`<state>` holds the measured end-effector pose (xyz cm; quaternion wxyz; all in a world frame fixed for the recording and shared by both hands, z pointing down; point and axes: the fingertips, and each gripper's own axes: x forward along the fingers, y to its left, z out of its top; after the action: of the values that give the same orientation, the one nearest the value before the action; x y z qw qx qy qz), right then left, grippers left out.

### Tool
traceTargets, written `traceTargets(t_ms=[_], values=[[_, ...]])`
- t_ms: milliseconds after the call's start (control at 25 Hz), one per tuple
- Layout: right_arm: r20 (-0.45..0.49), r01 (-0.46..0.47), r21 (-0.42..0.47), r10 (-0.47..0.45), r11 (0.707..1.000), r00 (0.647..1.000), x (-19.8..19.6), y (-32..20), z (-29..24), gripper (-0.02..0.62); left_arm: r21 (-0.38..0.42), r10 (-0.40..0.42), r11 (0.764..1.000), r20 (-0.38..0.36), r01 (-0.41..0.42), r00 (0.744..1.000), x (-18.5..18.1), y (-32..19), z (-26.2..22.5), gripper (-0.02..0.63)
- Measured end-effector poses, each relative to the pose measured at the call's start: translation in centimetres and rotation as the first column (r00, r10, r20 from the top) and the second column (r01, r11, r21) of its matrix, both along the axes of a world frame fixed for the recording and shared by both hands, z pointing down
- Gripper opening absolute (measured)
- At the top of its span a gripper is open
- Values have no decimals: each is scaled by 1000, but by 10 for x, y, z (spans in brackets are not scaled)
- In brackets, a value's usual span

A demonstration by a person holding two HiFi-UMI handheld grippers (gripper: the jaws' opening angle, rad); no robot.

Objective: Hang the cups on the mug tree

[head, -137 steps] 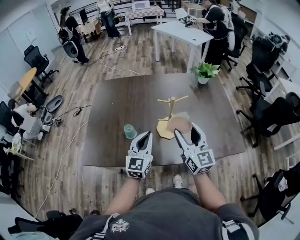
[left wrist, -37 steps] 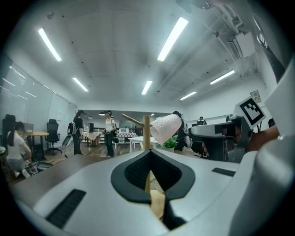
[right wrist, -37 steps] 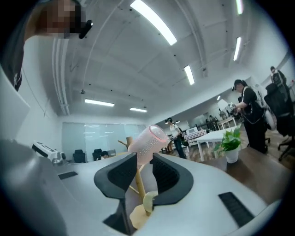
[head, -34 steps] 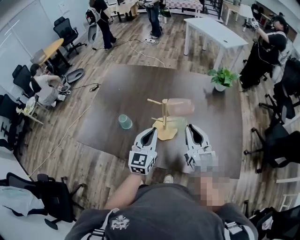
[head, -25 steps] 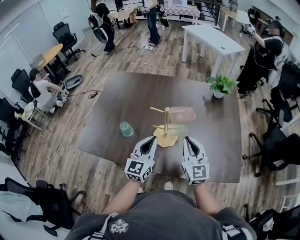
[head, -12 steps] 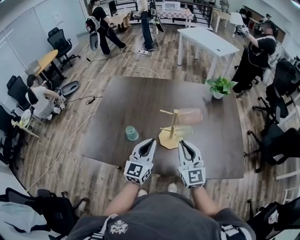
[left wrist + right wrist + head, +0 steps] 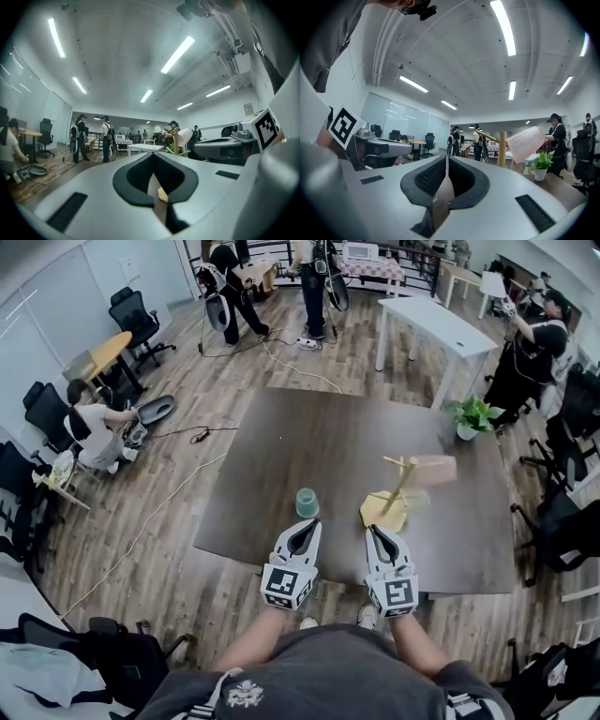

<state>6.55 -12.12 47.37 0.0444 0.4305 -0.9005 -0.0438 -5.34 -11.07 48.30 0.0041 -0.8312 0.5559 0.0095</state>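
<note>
Seemingly two cups hang; one teal cup stands.

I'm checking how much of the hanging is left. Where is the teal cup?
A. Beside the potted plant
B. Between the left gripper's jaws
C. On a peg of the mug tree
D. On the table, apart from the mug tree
D: in the head view the teal cup stands on the table, apart from the mug tree, where the pink cup already hangs.
</note>
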Motion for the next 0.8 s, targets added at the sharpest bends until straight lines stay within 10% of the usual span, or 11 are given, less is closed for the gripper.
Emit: traceTargets(t_ms=[800], values=[[-46, 122, -80, -126, 989, 991, -132, 4, 46, 38, -52, -113, 992, 2, 113, 994, -114, 16, 40, 8]])
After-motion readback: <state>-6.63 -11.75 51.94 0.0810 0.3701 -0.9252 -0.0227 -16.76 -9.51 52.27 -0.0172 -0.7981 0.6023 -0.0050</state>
